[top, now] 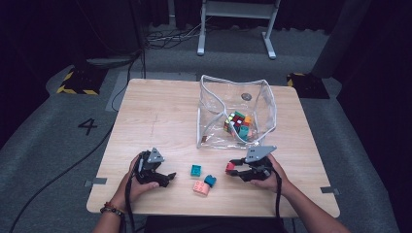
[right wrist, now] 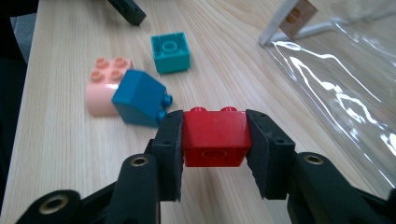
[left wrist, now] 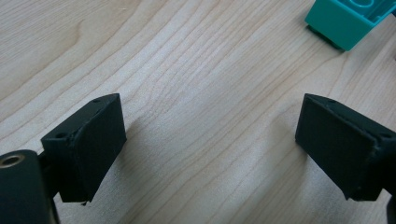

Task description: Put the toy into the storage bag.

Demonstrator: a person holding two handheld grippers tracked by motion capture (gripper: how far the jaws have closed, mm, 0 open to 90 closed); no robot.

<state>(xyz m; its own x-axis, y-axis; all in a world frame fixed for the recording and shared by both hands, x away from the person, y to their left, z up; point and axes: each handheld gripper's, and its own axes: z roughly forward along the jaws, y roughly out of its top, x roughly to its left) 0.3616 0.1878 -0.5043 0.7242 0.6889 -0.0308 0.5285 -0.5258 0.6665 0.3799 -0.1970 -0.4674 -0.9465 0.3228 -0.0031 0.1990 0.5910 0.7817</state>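
Observation:
My right gripper (right wrist: 214,140) is shut on a red brick (right wrist: 215,136), both pads pressing its sides; from above the red brick (top: 230,167) shows at the tip of the right gripper (top: 233,167), left of the hand. A teal brick (right wrist: 170,52), a pink brick (right wrist: 103,88) and a blue sloped brick (right wrist: 139,98) that leans on the pink one lie on the table beyond it. My left gripper (left wrist: 210,144) stands open just over bare wood, with the teal brick (left wrist: 348,21) off to its upper right. In the high view the left gripper (top: 170,176) rests at the front left.
A clear plastic bag (top: 235,114) stands open behind the right hand, with a colourful puzzle cube (top: 238,125) inside. The wooden table (top: 160,111) has free room at the left and back. A white frame (top: 238,19) stands on the floor beyond.

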